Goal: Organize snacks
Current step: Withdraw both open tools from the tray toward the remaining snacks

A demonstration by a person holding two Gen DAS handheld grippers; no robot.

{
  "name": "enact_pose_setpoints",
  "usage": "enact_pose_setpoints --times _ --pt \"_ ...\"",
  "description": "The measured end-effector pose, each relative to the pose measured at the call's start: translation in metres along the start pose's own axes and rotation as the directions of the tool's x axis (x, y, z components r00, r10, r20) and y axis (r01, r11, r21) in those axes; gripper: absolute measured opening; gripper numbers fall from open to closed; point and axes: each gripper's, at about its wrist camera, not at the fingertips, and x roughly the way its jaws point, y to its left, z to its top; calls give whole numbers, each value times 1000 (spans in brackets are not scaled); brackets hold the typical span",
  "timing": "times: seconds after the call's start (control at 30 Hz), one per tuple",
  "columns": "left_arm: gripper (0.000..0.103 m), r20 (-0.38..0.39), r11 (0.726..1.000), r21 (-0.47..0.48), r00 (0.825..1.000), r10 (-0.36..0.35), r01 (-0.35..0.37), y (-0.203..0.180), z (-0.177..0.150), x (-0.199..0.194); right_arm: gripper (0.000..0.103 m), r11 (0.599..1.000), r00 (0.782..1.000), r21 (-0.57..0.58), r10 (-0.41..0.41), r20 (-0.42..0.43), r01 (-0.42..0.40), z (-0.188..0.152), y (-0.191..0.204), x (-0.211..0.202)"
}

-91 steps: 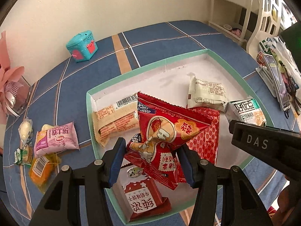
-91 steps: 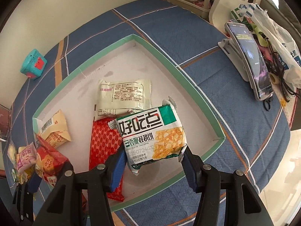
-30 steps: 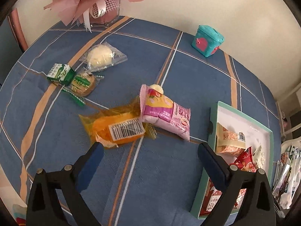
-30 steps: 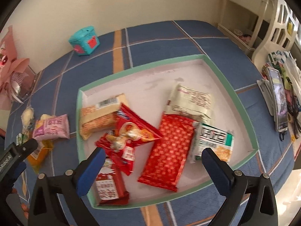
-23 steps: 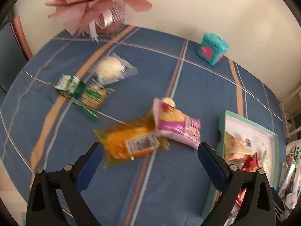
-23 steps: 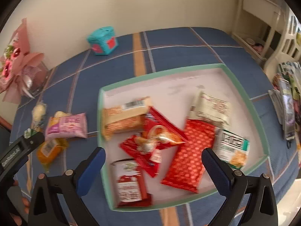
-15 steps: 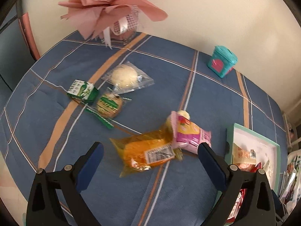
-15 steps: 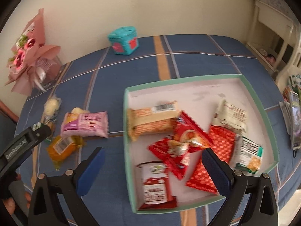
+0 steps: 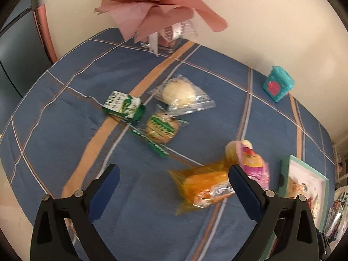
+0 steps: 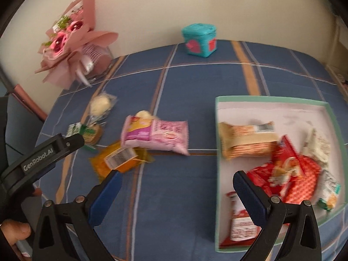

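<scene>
My left gripper (image 9: 174,187) is open and empty above the blue cloth. Ahead of it lie an orange packet (image 9: 202,184), a pink packet (image 9: 253,165), a green-striped cookie (image 9: 162,127), a green and white carton (image 9: 124,106) and a white bun in a clear bag (image 9: 180,93). My right gripper (image 10: 177,192) is open and empty, between the pink packet (image 10: 155,133) and the green-rimmed tray (image 10: 269,99). The tray holds several snacks, among them a tan bar (image 10: 246,139) and red packets (image 10: 287,169).
A pink bouquet (image 9: 161,0) stands at the back by the wall. A teal box (image 9: 278,83) sits at the table's far edge. The left gripper's body (image 10: 41,152) shows at the left of the right wrist view. The tray's corner (image 9: 304,178) shows at the right.
Both grippers let go of their packets in the tray and opened. Both have swung left, away from the tray, toward the loose snacks on the cloth.
</scene>
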Motion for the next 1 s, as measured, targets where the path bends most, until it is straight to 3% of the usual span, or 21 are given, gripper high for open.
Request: enact_pose_setpoints --times 0.37,0.63,0.77,1.0 --pt "100 55 1000 3 998 4 -4 26 9 6 103 999 1000 -29 15 16 -14 -3 20 18" --pt "100 -15 997 59 998 -56 57 9 7 19 103 999 998 -34 -15 -54 13 -9 19 34" --pt "100 -41 995 98 999 0 4 -2 5 31 103 1000 998 -27 -17 -65 15 -10 16 34" --pt "100 -85 997 17 994 71 -70 16 8 48 103 999 997 -29 -21 -81 18 -10 16 36"
